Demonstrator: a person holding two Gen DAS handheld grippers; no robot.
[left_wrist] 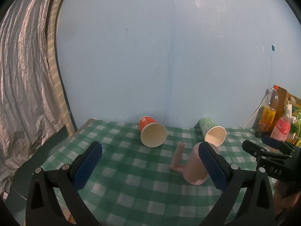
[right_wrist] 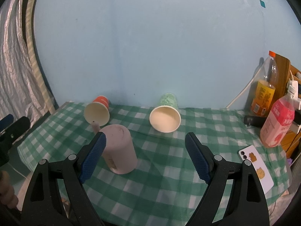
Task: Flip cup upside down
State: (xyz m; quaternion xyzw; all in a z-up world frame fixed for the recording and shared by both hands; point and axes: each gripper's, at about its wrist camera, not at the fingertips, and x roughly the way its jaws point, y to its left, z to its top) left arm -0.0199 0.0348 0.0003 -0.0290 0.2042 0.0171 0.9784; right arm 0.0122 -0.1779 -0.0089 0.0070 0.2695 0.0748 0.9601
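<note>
A pink mug (left_wrist: 192, 166) with a long handle stands mouth-down on the green checked tablecloth (left_wrist: 131, 188); it also shows in the right wrist view (right_wrist: 120, 150). A red paper cup (left_wrist: 151, 132) (right_wrist: 97, 111) and a green paper cup (left_wrist: 211, 130) (right_wrist: 166, 113) lie on their sides behind it, mouths facing me. My left gripper (left_wrist: 150, 166) is open and empty, its right finger in front of the mug. My right gripper (right_wrist: 145, 155) is open and empty, its left finger beside the mug. The right gripper also shows in the left wrist view (left_wrist: 263, 148).
Drink bottles (right_wrist: 263, 94) (right_wrist: 276, 120) and a wooden rack stand at the table's right edge. A white phone (right_wrist: 256, 165) lies at the right. A blue wall is close behind the cups. A silver curtain (left_wrist: 22, 94) hangs at the left.
</note>
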